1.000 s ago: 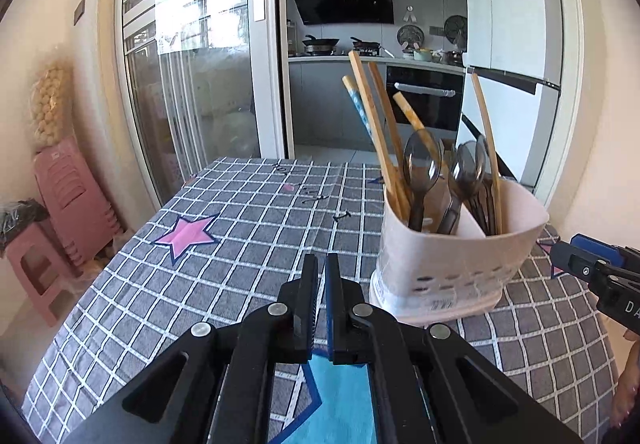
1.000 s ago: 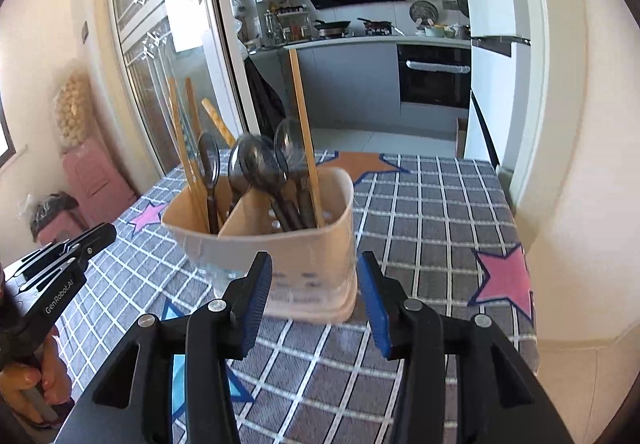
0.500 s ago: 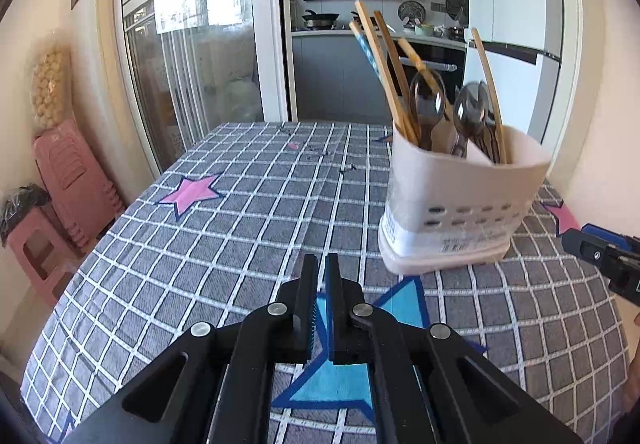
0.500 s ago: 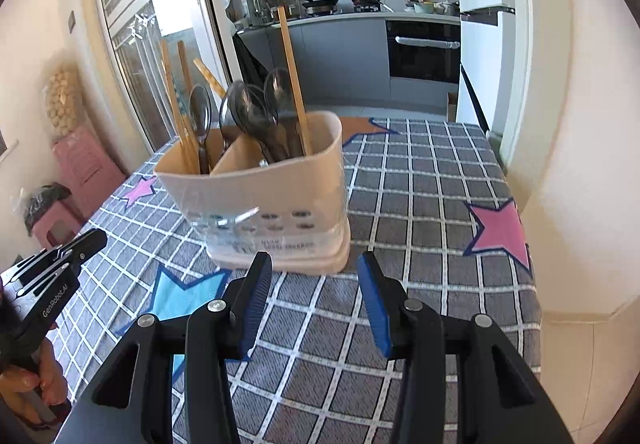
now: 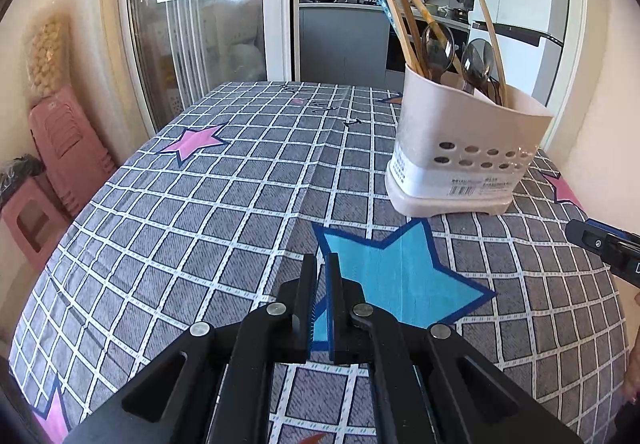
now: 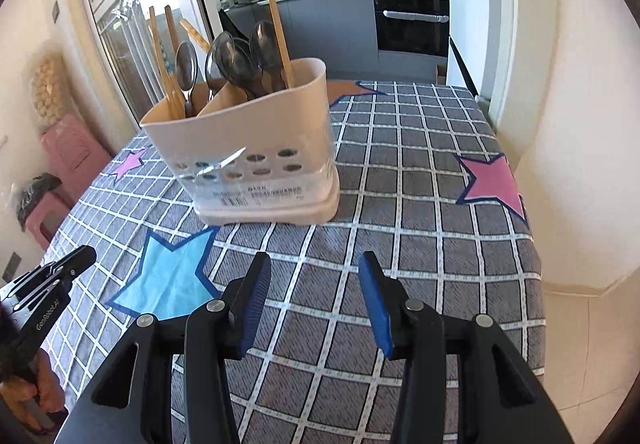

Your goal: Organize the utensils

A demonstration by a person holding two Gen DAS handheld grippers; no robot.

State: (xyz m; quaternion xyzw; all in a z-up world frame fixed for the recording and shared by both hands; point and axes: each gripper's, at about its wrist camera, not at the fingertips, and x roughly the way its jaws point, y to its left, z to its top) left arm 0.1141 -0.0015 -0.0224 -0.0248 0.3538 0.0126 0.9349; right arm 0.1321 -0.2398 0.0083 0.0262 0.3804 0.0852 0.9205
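Faintly, "GenRobot.AI" marks the left gripper.

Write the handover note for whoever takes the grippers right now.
Left gripper: shut, empty, above the blue star on the checked tablecloth.
Right gripper: open, nothing between its fingers, aimed at the cloth in front of the utensil holder.
Holder stands upright on the table; chopsticks with one spoon in one compartment, spoons with one chopstick in the other.
Done: no utensils lie loose in view.
Left: possibly that mixed sorting.
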